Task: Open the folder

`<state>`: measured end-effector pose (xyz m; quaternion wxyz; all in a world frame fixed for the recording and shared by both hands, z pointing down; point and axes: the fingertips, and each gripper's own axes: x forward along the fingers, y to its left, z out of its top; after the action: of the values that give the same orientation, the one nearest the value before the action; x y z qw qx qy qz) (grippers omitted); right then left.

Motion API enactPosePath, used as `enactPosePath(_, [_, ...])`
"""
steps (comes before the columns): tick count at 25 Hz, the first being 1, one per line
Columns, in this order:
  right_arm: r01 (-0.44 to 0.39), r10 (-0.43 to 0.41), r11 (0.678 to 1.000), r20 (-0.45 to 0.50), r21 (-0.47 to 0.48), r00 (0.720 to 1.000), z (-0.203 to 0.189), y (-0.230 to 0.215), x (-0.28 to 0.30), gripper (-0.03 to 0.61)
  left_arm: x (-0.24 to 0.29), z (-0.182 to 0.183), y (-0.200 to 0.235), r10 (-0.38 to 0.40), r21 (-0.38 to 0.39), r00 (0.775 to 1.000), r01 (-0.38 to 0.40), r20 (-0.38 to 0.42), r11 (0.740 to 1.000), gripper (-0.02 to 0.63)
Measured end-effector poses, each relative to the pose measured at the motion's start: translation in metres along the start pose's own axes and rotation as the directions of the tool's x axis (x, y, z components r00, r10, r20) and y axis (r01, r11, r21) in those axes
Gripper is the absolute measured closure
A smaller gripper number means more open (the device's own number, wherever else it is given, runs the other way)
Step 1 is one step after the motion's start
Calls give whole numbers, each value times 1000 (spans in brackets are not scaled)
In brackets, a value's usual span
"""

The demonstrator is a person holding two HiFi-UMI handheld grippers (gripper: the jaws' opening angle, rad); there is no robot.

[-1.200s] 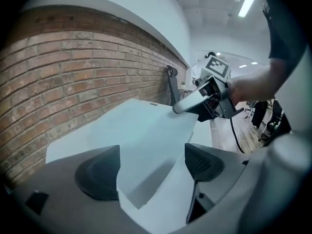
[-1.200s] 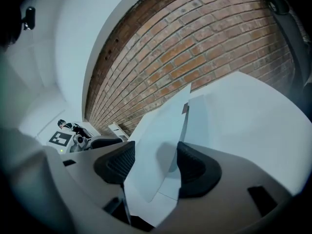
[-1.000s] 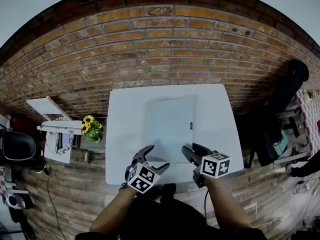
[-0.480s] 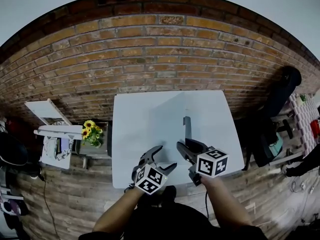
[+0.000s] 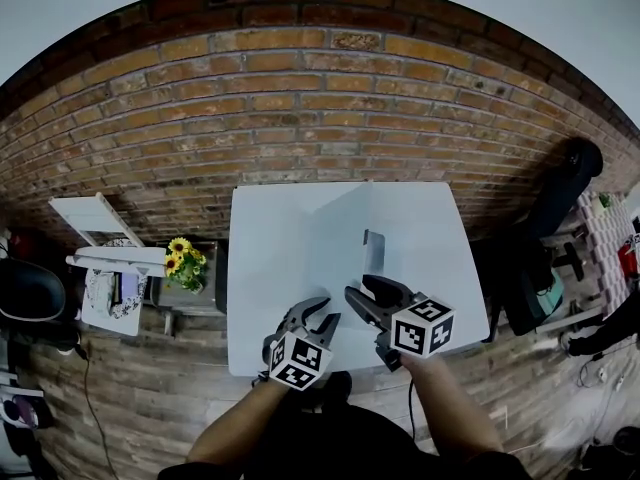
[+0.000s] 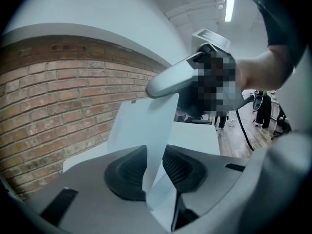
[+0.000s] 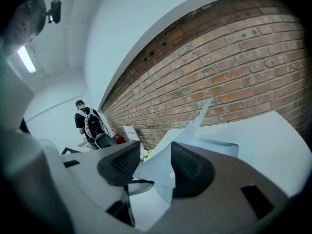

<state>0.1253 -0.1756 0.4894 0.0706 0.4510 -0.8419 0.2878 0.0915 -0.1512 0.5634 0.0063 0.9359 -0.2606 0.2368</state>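
Note:
A pale folder lies on the white table (image 5: 440,268), its front cover (image 5: 340,230) lifted and standing nearly upright. In the left gripper view the cover (image 6: 146,126) runs between my left gripper's (image 6: 155,169) dark pads. These jaws have just been closing and now pinch the sheet. My right gripper (image 5: 358,288) is at the cover's near edge, just right of the left gripper (image 5: 328,310). In the right gripper view the cover (image 7: 195,123) rests against one pad of the right gripper (image 7: 151,172), with a gap to the other. Its jaws have just been opening.
A brick wall (image 5: 300,98) rises behind the table. Yellow flowers (image 5: 180,251) stand on a small stand at the table's left, beside a white rack (image 5: 95,218). A black object (image 5: 565,183) stands to the right. A person with a backpack (image 7: 90,123) is far off.
The folder's cover has gone from flat on the table to nearly upright, raised with the right gripper. The left gripper has risen and closed on the cover's lower part.

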Motion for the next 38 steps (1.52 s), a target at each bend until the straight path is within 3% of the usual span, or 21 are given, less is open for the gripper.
enactPosePath(8, [0, -3, 999, 46, 53, 999, -11, -20, -20, 371, 1, -3, 23, 72, -29, 997, -72, -2, 997, 518])
enactPosePath(12, [108, -107, 994, -51, 6, 993, -46, -51, -21, 373, 1, 4, 32, 99, -42, 995, -98, 14, 994, 529])
enactPosePath(14, [172, -173, 985, -149, -23, 974, -76, -69, -14, 365, 0, 7, 37, 111, -56, 994, -109, 20, 992, 535])
enactPosePath(17, [241, -243, 970, -276, -43, 930, -115, -91, 1, 300, -3, 12, 46, 136, -85, 990, -133, 36, 988, 541])
enactPosePath(22, [412, -441, 897, -377, -160, 814, -156, -131, 15, 231, -10, 18, 64, 204, -108, 978, -197, 54, 974, 548])
enactPosePath(24, [426, -467, 884, -377, -190, 800, -159, -135, 19, 196, -14, 14, 75, 240, -113, 970, -234, 42, 966, 548])
enactPosePath(27, [419, -478, 878, -397, -231, 784, -160, -137, 19, 198, -23, 9, 93, 297, -126, 954, -291, 34, 948, 548])
enactPosePath(34, [396, -465, 885, -423, -244, 778, -163, -143, 14, 207, -38, -1, 133, 387, -143, 922, -383, 5, 913, 546])
enactPosePath(38, [419, -480, 877, -444, -235, 756, -163, -156, 2, 207, -45, -14, 149, 420, -155, 907, -419, -27, 895, 546])
